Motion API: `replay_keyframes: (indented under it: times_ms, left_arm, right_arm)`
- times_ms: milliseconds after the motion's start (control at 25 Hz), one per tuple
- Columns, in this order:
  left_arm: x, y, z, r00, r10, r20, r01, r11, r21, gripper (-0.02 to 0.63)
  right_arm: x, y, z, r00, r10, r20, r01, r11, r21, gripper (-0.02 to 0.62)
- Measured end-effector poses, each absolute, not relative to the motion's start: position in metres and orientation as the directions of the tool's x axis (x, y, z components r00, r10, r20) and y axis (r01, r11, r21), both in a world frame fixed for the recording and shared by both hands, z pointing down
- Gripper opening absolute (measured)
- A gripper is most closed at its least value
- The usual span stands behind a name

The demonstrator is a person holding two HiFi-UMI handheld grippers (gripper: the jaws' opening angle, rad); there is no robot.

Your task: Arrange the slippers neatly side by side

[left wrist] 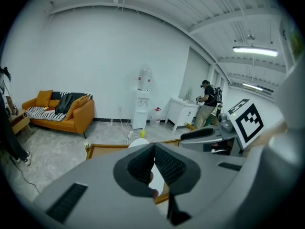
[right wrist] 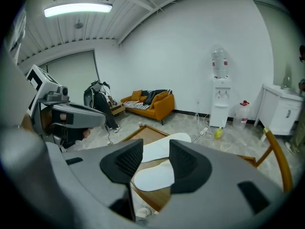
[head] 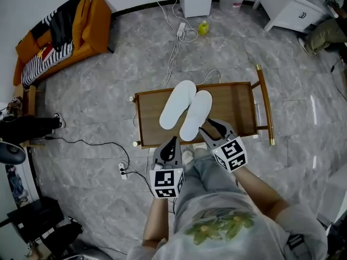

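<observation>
Two white slippers lie side by side, angled, on a low wooden table (head: 233, 107): the left slipper (head: 178, 104) and the right slipper (head: 196, 115), their sides touching. My right gripper (head: 211, 128) hovers at the heel of the right slipper and stands open, with nothing pressed between its pads. In the right gripper view the right gripper (right wrist: 156, 147) frames the near slipper (right wrist: 151, 178) and the far slipper (right wrist: 183, 137) beyond its jaws. My left gripper (head: 174, 140) sits at the table's near edge, shut and empty. In its own view the left gripper (left wrist: 154, 147) hides most of a slipper (left wrist: 139, 142).
The table has raised rims and a brass rail (head: 265, 104) on its right. An orange sofa (head: 59, 31) stands at the far left. Cables and a power strip (head: 179, 31) trail over the floor behind the table, near a yellow bottle (head: 203, 27) and a white cabinet (head: 287, 4).
</observation>
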State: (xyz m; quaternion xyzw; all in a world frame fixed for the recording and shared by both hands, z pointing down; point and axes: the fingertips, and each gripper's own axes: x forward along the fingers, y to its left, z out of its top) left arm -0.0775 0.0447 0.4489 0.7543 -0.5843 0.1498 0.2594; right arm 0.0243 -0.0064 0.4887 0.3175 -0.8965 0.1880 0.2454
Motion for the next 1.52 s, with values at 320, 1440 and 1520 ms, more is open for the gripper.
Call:
replay_keyframes:
  times_ms: [320, 1440, 1520]
  left_arm:
    - [-0.070, 0.031, 0.498, 0.278, -0.776, 0.567, -0.957, -0.172, 0.235, 0.015]
    - [-0.070, 0.025, 0.565, 0.288, -0.711, 0.641, -0.957, -0.198, 0.210, 0.015]
    - [-0.068, 0.023, 0.564, 0.290, -0.715, 0.637, -0.957, -0.204, 0.206, 0.015]
  right_arm:
    - [0.029, -0.029, 0.555, -0.641, -0.439, 0.629, -0.667, 0.724, -0.175, 0.179]
    - [0.042, -0.038, 0.667, -0.441, -0.431, 0.787, -0.685, 0.728, 0.015, 0.044]
    - [0.044, -0.039, 0.666, -0.441, -0.432, 0.787, -0.682, 0.731, 0.019, 0.040]
